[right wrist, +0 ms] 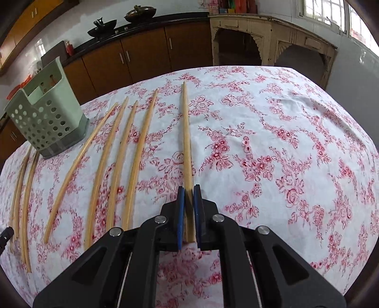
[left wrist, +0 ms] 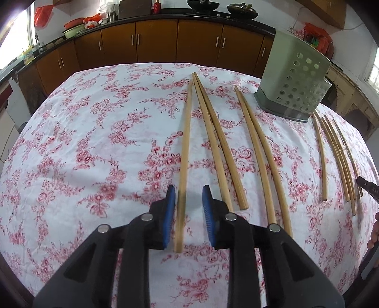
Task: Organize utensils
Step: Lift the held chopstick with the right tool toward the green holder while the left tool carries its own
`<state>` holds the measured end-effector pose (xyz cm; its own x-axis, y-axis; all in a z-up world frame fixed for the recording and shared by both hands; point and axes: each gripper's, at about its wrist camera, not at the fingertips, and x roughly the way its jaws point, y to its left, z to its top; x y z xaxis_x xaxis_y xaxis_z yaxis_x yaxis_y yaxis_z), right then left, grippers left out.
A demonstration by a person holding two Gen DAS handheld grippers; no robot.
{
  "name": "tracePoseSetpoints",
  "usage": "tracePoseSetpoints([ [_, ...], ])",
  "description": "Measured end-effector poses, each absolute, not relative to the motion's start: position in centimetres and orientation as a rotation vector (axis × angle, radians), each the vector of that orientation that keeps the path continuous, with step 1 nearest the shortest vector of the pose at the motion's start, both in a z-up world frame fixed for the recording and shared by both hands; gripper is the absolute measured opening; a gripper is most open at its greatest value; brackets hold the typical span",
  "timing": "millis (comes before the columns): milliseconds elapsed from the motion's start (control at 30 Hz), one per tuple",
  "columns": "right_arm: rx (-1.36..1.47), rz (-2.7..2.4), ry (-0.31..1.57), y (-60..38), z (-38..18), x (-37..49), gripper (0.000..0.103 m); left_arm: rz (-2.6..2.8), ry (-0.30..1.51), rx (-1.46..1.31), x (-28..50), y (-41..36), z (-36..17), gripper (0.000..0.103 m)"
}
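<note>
Brown kitchen cabinets point(left wrist: 154, 40) under a dark counter fill the top of both views, with two black woks point(left wrist: 203, 4) on the stove. Below them, a table with a white cloth printed with red flowers point(left wrist: 94, 142) takes most of each picture.

On the cloth lie many wooden chopsticks, almost parallel, running from the bottom of the frame toward the top. A green holder with round holes point(left wrist: 296, 78) stands upright at the upper right of the left wrist view and at the left of the right wrist view, with chopsticks on both sides of it.

The left gripper point(left wrist: 188, 190) sits low in the centre of its view. One chopstick point(left wrist: 186, 147) lies between its blue pads point(left wrist: 170, 213), close to the left pad, while a clear gap stays to the right pad, so it is not clamped. Just to the right lies a pair of chopsticks point(left wrist: 218, 147), very near the right finger. Further right is another pair point(left wrist: 260, 147), then a group at the right edge point(left wrist: 336, 161).

The right gripper point(right wrist: 188, 189) is closed on a single chopstick point(right wrist: 186, 132), both blue pads pressing on its near end. At the left of that view four loose chopsticks point(right wrist: 118, 161) lie near it; the closest one point(right wrist: 139, 151) is just beside the left finger. The cloth to the right is bare.
</note>
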<state>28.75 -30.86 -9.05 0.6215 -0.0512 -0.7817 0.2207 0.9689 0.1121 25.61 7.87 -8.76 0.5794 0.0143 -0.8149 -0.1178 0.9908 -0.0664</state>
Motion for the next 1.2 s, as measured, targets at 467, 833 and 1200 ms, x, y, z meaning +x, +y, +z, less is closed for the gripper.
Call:
tracePoseSetpoints([
  [467,0.195,-0.124,0.751,-31.2,-6.6,26.4,0.008,0.077,0.913,-0.115,24.1,8.7,-7.3,0.008],
  [833,0.217,-0.106,0.55,-32.8,-1.8,24.2,0.008,0.103,0.697,-0.077,22.3,9.3,-0.4,0.008],
  [1200,0.219,-0.12,0.349,-34.2,3.5,23.7,0.008,0.081,0.483,-0.105,21.9,9.8,6.0,0.007],
])
